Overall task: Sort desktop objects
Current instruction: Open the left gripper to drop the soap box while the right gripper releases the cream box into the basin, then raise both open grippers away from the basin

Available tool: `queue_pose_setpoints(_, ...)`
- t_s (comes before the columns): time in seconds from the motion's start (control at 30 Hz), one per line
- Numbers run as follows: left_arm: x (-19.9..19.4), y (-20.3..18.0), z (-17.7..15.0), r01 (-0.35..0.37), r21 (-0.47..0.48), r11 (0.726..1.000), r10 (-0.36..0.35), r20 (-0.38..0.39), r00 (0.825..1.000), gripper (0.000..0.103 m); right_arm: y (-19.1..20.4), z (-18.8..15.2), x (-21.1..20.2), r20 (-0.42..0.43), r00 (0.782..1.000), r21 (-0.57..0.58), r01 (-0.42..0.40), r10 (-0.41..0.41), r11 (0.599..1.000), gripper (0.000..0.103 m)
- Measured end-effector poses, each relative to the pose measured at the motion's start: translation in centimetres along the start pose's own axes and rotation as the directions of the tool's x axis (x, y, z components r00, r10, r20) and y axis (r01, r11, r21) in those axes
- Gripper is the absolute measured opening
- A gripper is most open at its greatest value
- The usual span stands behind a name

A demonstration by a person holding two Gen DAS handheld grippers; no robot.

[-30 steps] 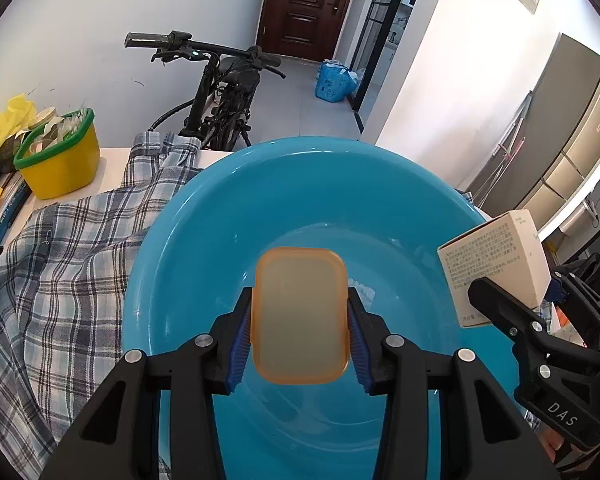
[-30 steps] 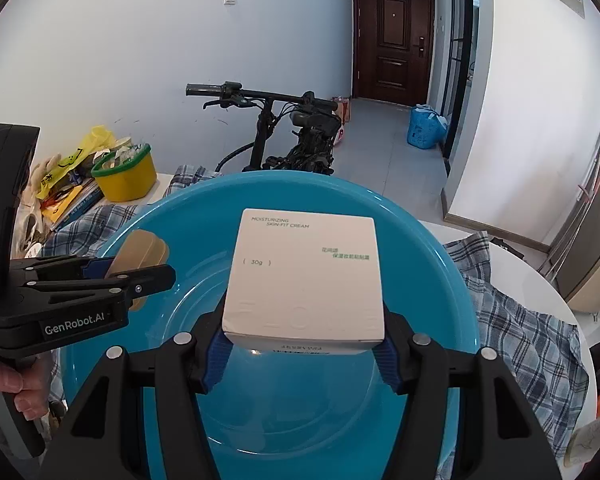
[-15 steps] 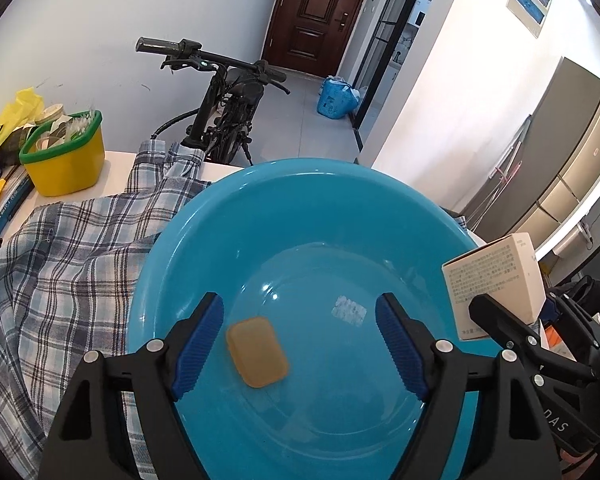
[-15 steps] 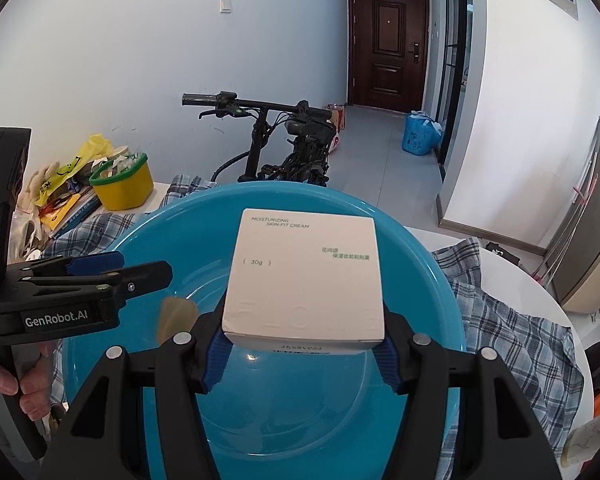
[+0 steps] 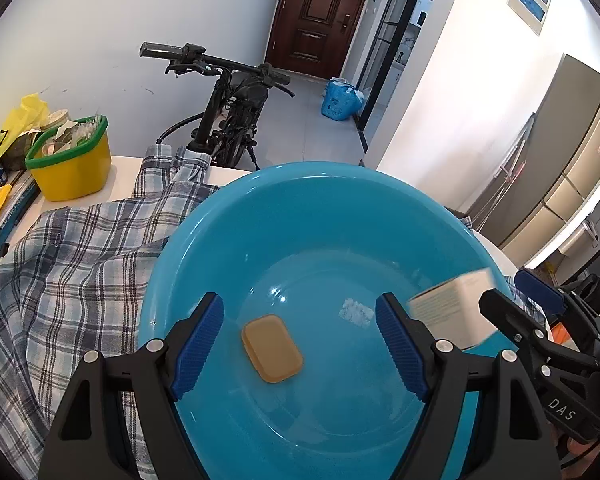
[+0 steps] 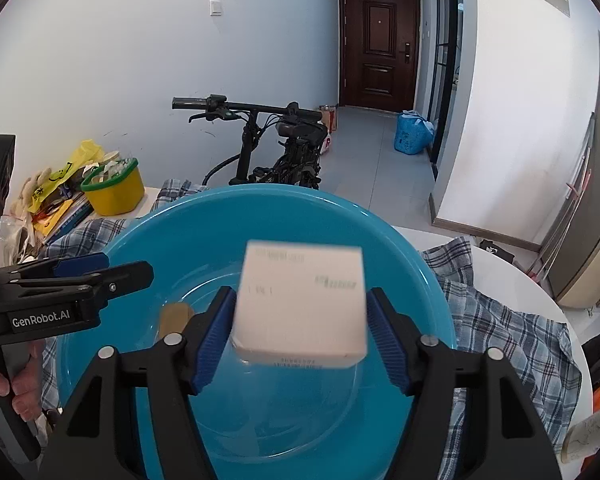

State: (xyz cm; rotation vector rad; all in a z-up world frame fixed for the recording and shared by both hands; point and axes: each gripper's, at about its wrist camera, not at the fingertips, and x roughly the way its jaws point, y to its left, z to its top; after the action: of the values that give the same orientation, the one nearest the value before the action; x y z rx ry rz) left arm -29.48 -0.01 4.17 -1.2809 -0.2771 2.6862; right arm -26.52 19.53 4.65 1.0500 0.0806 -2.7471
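A flat orange soap-like block (image 5: 272,348) lies on the bottom of the blue basin (image 5: 300,172). My left gripper (image 5: 298,304) hangs open above it, with nothing between its blue pads. In the right wrist view my right gripper (image 6: 300,292) hovers over the basin (image 6: 280,192) with its jaws opening. A white cream box (image 6: 300,304) sits blurred between the pads, which no longer press on it. The left wrist view shows the same box (image 5: 452,308) beside the right gripper (image 5: 508,288). The orange block (image 6: 174,316) peeks out below the left gripper (image 6: 126,264).
A plaid shirt (image 5: 80,260) lies under and around the basin on a white table (image 6: 500,276). A yellow tub with a green rim (image 5: 72,164) and stacked books stand at the far left. A bicycle (image 5: 228,120) stands behind the table. A person's hand (image 6: 20,384) holds the left gripper.
My left gripper opened and the orange block dropped into the basin. My right gripper's jaws have spread away from the white box, which now looks blurred and a little lower.
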Motion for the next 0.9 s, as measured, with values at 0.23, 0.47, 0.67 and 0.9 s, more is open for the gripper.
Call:
queue_pose_setpoints(0.23,-0.4,-0.2,0.0,-0.001,0.006,1.0,0.001,0.012,1.0,0.081,-0.4,0.2,-0.2,0.006,1.0,0.008,0.008,-0.008,1.0,0.068)
queue_pose_setpoints(0.47,-0.8,-0.4,0.1,-0.008,0.013,1.0,0.008,0.032,0.999,0.081,-0.2,0.2,-0.4,0.012,1.0,-0.001,0.012,-0.012,1.0,0.068)
queue_pose_setpoints(0.67,-6.1,-2.0,-0.5,-0.088,0.077,0.993,0.051,0.392,0.919,0.081,-0.4,0.7,-2.7,0.145,0.988,0.016,0.055,-0.057,0.998,0.07)
queue_pose_setpoints(0.9,-11.9,-3.8,-3.2,-0.302,0.05,0.952,0.153,0.776,0.612,0.103,-0.3,1.1,-5.8,0.325,0.933,0.006,0.161,-0.155,0.987,0.103)
